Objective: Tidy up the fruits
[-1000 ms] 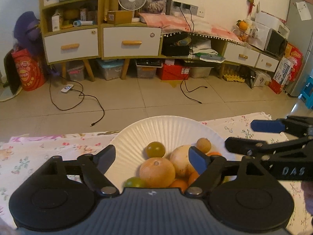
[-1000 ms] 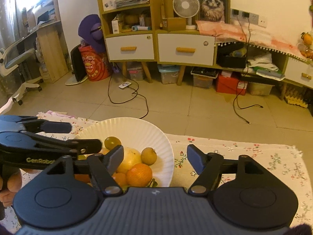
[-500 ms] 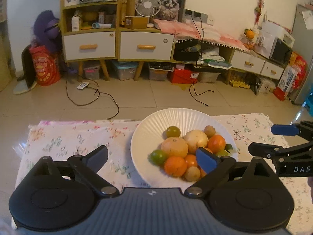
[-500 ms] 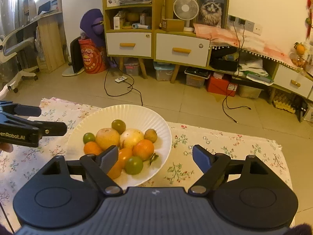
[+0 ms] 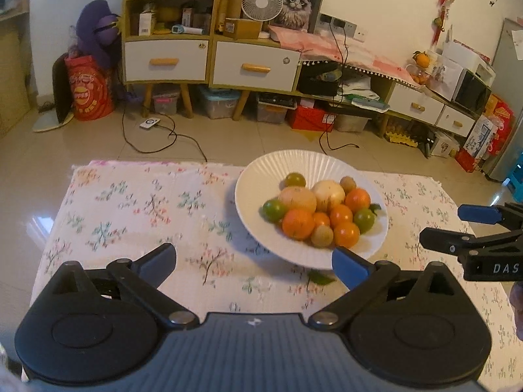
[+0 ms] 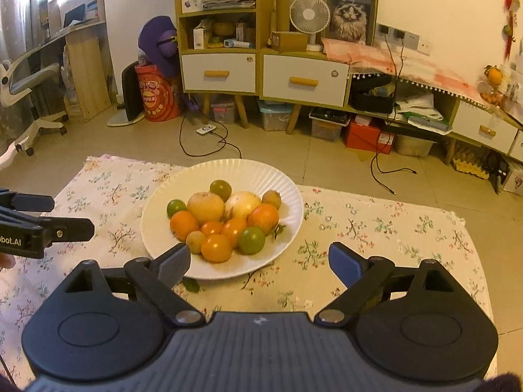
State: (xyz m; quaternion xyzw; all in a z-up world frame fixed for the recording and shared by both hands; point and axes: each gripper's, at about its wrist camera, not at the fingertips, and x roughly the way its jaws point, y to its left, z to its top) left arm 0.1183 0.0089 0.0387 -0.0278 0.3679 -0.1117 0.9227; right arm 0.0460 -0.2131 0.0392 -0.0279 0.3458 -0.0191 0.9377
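Plate: white, ribbed rim.
Fruits: orange, green, pale yellow, tan-brown, heaped together.
Tablecloth: cream, scattered pink and green floral sprigs.
Leaf at the plate's near edge: green.
Gripper bodies: black, with blue pads.

Left claw: drawn back from over the paper plate; its jaws, earlier narrower around the fruit, are opening, with only the plate's near rim between them.
Right claw: also pulled back, jaws opening, nothing gripped.
Fruit pile: earlier half hidden behind the fingers, now fully exposed.
Desk: far more floral cloth shows.
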